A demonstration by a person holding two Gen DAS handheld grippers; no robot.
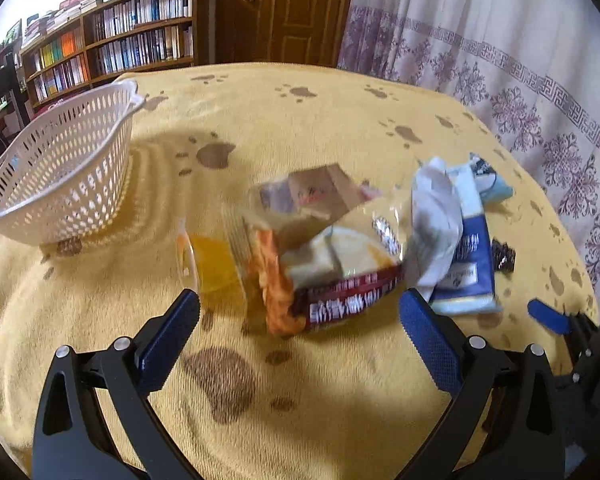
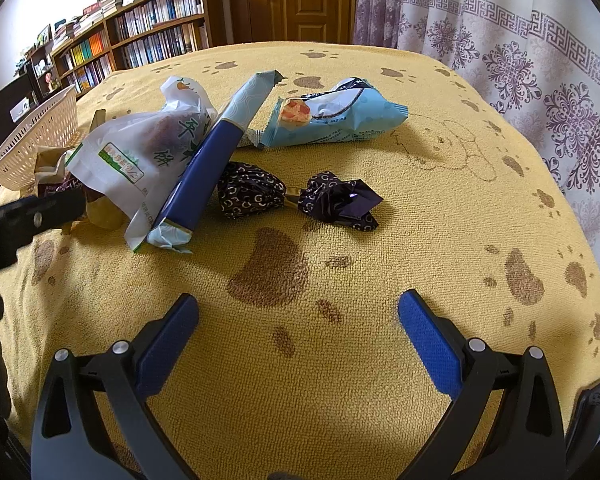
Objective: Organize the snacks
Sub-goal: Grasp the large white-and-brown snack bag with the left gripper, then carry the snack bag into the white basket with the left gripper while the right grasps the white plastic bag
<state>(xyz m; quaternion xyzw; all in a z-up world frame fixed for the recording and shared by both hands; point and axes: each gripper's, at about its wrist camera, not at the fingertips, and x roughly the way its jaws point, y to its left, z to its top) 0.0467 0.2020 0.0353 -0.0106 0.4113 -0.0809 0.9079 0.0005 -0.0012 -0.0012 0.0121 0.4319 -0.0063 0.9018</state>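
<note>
A heap of snack packets lies mid-table. In the left wrist view a clear packet with a dark red band (image 1: 340,280) sits just ahead of my open left gripper (image 1: 300,312), beside an orange jelly cup (image 1: 208,260) and a brown packet (image 1: 320,196). A white lattice basket (image 1: 60,168) stands far left. In the right wrist view my right gripper (image 2: 300,312) is open over bare cloth, short of a dark wrapped candy (image 2: 296,196), a navy-and-white stick packet (image 2: 208,168), a white bag with green print (image 2: 148,156) and a light blue packet (image 2: 340,120).
A yellow paw-print cloth (image 2: 420,208) covers the table. A patterned curtain (image 2: 520,40) hangs on the right, with a wooden door (image 2: 296,0) and bookshelves (image 2: 140,36) behind. The left gripper's dark finger (image 2: 32,212) shows at the left edge of the right wrist view.
</note>
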